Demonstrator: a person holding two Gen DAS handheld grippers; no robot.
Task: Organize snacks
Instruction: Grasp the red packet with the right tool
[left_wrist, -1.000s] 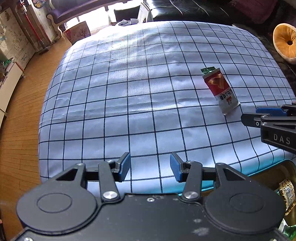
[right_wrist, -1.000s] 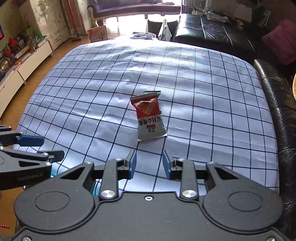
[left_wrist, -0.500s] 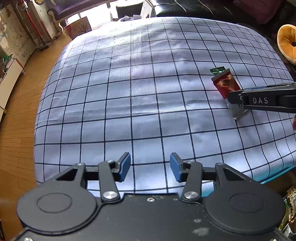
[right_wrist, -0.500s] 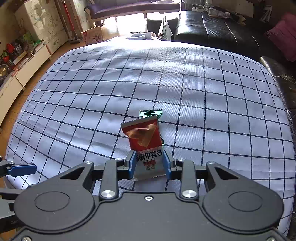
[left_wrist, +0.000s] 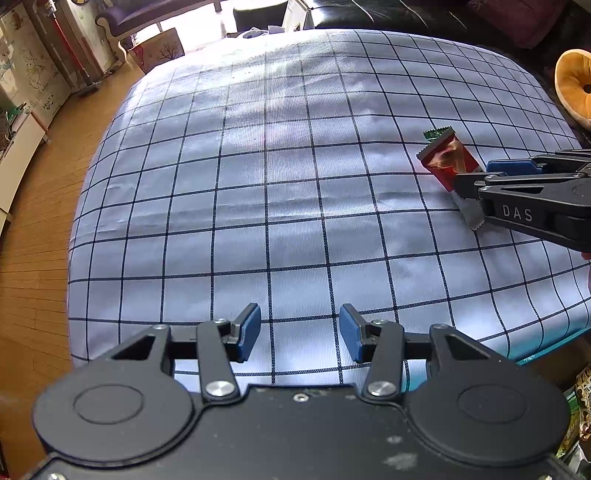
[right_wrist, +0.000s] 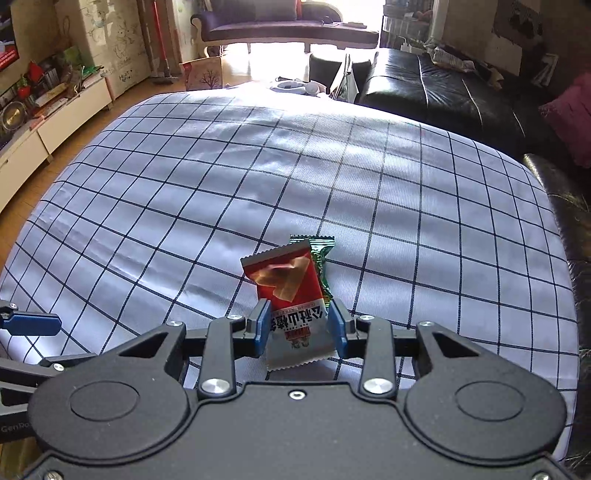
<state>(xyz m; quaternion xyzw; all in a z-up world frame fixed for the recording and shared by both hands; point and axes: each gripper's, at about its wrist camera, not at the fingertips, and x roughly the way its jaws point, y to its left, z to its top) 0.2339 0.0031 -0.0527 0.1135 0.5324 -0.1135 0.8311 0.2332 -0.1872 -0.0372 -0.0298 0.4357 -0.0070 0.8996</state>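
Observation:
A red and white snack packet (right_wrist: 291, 295) lies on the checked tablecloth (right_wrist: 184, 206), on top of a small green packet (right_wrist: 320, 254). My right gripper (right_wrist: 300, 326) has its blue pads on both sides of the red packet's lower half, touching or nearly touching its edges. In the left wrist view the red packet (left_wrist: 448, 160) lies at the right with the right gripper (left_wrist: 476, 177) around it and the green packet (left_wrist: 437, 133) peeking out behind. My left gripper (left_wrist: 299, 332) is open and empty above the table's near edge.
A black leather sofa (right_wrist: 461, 99) stands behind and right of the table. An orange round cushion (left_wrist: 574, 88) lies at far right. More snack packs (left_wrist: 580, 406) sit low at right below the table edge. Wooden floor (left_wrist: 33, 221) is at left.
My right gripper moved forward onto the red packet, which now sits between its pads and looks tilted up. The left gripper stayed open and drifted slightly forward.

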